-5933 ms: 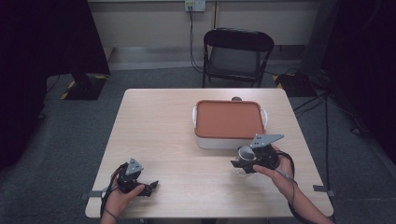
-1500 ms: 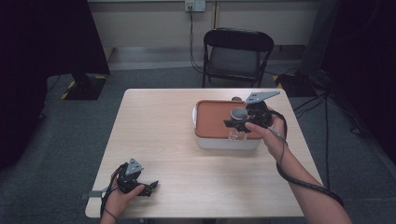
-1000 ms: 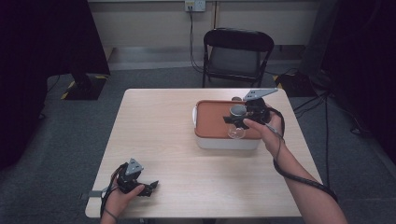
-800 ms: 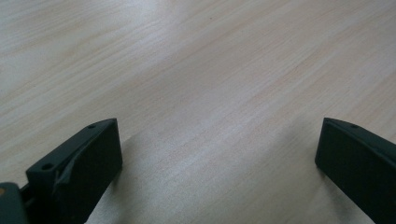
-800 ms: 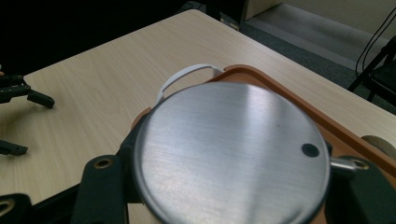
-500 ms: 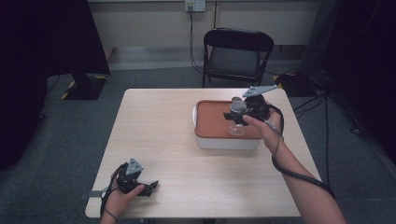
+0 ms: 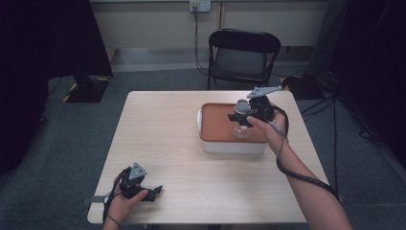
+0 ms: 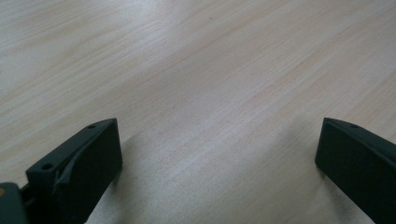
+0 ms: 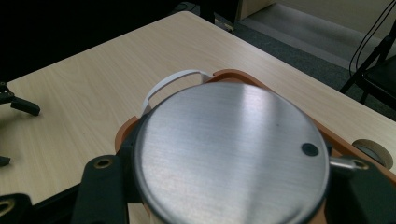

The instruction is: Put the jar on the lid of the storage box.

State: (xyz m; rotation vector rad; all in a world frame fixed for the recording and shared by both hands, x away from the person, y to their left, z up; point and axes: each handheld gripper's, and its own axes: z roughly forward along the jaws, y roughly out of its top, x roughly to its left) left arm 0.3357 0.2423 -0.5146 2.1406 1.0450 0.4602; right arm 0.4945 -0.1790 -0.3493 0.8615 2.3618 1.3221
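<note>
My right gripper [image 7: 242,117] is shut on a clear glass jar [image 7: 241,131] with a round brushed-metal lid [image 9: 229,154], held just under the lid. The jar hangs over the right part of a white box with an orange lid [image 7: 218,127]; I cannot tell whether its base touches the lid. The box's white handle [image 9: 173,81] shows beyond the jar lid. My left gripper [image 7: 152,192] lies on the wooden table [image 7: 163,124] at the front left, open, with bare tabletop between its jaws [image 8: 217,163].
A black folding chair [image 7: 244,57] stands beyond the table's far edge. A small tan roll [image 9: 372,150] sits on the table just past the box. Cables run over the floor at the right. The table's left half is bare wood.
The right gripper has carried the jar from the table in front of the box to above its orange lid, and barely shifted in the last second. The left gripper has stayed put.
</note>
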